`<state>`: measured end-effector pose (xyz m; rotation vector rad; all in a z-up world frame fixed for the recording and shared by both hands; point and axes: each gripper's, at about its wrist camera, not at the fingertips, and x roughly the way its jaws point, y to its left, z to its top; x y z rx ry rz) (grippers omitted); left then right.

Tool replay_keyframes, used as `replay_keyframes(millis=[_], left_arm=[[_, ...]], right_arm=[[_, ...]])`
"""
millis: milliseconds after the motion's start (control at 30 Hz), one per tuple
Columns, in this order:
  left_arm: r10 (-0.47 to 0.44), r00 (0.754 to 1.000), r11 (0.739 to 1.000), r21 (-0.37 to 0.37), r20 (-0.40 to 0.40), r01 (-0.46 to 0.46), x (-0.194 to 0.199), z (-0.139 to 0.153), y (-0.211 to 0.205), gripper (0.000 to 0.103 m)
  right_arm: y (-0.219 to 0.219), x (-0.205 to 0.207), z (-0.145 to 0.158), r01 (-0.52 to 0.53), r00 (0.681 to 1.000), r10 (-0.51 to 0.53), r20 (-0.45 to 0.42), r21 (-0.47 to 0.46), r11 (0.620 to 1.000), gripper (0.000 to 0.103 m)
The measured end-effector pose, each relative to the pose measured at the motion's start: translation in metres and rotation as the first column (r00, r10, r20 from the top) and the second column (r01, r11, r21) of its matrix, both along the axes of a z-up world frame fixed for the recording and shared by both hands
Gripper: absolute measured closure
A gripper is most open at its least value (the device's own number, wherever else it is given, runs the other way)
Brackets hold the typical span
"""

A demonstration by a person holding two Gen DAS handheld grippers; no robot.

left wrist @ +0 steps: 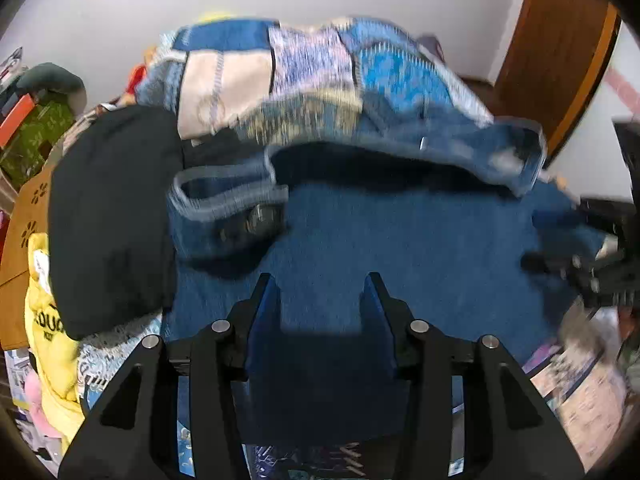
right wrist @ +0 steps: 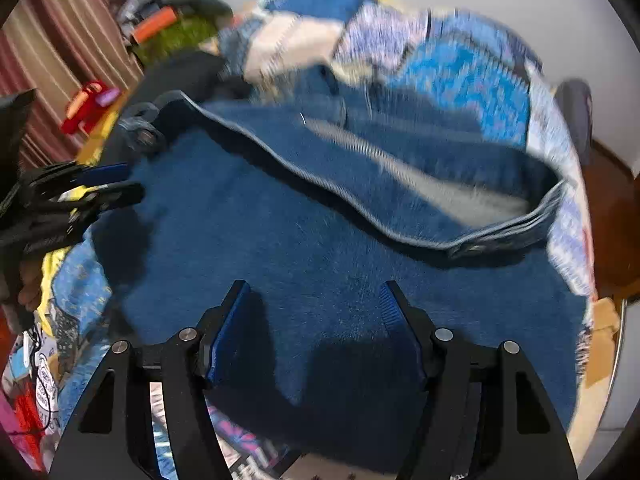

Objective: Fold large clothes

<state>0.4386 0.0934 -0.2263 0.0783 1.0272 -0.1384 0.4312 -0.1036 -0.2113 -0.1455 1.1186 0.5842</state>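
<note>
A large denim jacket with a dark blue fleece lining lies spread lining-up on the bed, blurred by motion. Its denim edge with metal buttons is folded over at the left, and the denim hem curls up at the back. My left gripper hovers open over the lining, nothing between its blue pads. My right gripper is open too, above the same lining. Each gripper shows in the other's view: the right at the jacket's right edge, the left at its left edge.
A blue patchwork blanket is heaped behind the jacket. A black garment and a yellow one lie at the left. A wooden door stands at the back right. Striped curtains and a red toy sit far left.
</note>
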Motion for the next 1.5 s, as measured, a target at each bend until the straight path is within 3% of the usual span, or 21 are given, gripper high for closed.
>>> replay_keyframes(millis=[133, 200, 300, 367, 433, 567, 700, 833, 867, 933, 1000, 1100, 1233, 1400, 1500], left_arm=[[0.046, 0.997, 0.998, -0.034, -0.058, -0.048, 0.023, -0.026, 0.017, 0.058], [0.069, 0.996, 0.996, -0.049, -0.058, -0.072, 0.041, -0.025, 0.027, 0.058], [0.112, 0.991, 0.989, -0.092, -0.078, -0.119, 0.08, -0.014, 0.045, 0.058], [0.149, 0.986, 0.976, -0.15, -0.069, -0.158, 0.095, -0.001, 0.055, 0.058], [0.178, 0.984, 0.975, -0.136, 0.017, -0.174, 0.097, 0.022, 0.06, 0.058], [0.197, 0.98, 0.968, -0.162, 0.023, -0.191, 0.097, 0.032, 0.064, 0.058], [0.159, 0.986, 0.986, -0.064, 0.059, -0.155, 0.067, 0.029, 0.051, 0.058], [0.097, 0.995, 0.995, 0.003, 0.033, -0.098, 0.029, 0.016, 0.039, 0.045], [0.083, 0.996, 0.996, 0.013, 0.021, -0.084, 0.018, 0.012, 0.035, 0.044], [0.066, 0.998, 0.998, 0.013, 0.007, -0.066, 0.001, 0.006, 0.031, 0.043], [0.079, 0.997, 0.997, -0.019, -0.014, -0.08, -0.02, -0.004, 0.03, 0.04], [0.13, 0.991, 0.991, -0.036, -0.02, -0.13, -0.043, -0.017, 0.031, 0.037], [0.239, 0.97, 0.97, -0.062, 0.041, -0.236, -0.073, -0.015, 0.046, 0.017], [0.352, 0.936, 0.933, -0.083, 0.02, -0.35, -0.091, -0.012, 0.068, 0.017], [0.394, 0.919, 0.909, -0.144, 0.001, -0.39, -0.097, -0.009, 0.075, 0.017]], right_arm=[[-0.023, 0.042, -0.007, 0.102, 0.993, -0.099, -0.058, 0.04, 0.994, 0.041], [-0.039, 0.068, -0.003, 0.18, 0.983, -0.178, -0.055, 0.034, 0.983, 0.042], [-0.061, 0.094, 0.014, 0.348, 0.935, -0.345, 0.079, -0.036, 0.937, 0.041], [-0.073, 0.099, 0.03, 0.42, 0.9, -0.414, 0.139, -0.015, 0.908, 0.041], [-0.07, 0.087, 0.041, 0.388, 0.909, -0.388, 0.154, 0.034, 0.921, 0.041], [-0.039, 0.051, 0.046, 0.259, 0.946, -0.25, 0.207, -0.013, 0.966, 0.041], [0.0, 0.018, 0.03, 0.108, 0.982, -0.099, 0.164, -0.042, 0.993, 0.041], [0.014, -0.004, 0.003, 0.016, 0.998, -0.011, 0.068, -0.07, 0.997, 0.041], [0.015, -0.009, -0.004, 0.021, 0.998, -0.016, 0.064, -0.085, 0.996, 0.041], [0.004, -0.019, -0.006, 0.088, 0.993, -0.082, 0.089, -0.063, 0.994, 0.026], [-0.008, -0.026, -0.007, 0.164, 0.984, -0.161, 0.075, -0.036, 0.986, 0.02], [-0.025, -0.033, -0.004, 0.222, 0.974, -0.221, 0.047, -0.009, 0.975, 0.02], [-0.04, -0.048, 0.004, 0.259, 0.964, -0.255, 0.078, -0.047, 0.965, 0.02], [-0.048, -0.068, 0.019, 0.263, 0.959, -0.253, 0.129, -0.066, 0.963, 0.02], [-0.053, -0.075, 0.028, 0.268, 0.955, -0.26, 0.141, -0.041, 0.963, 0.02]])
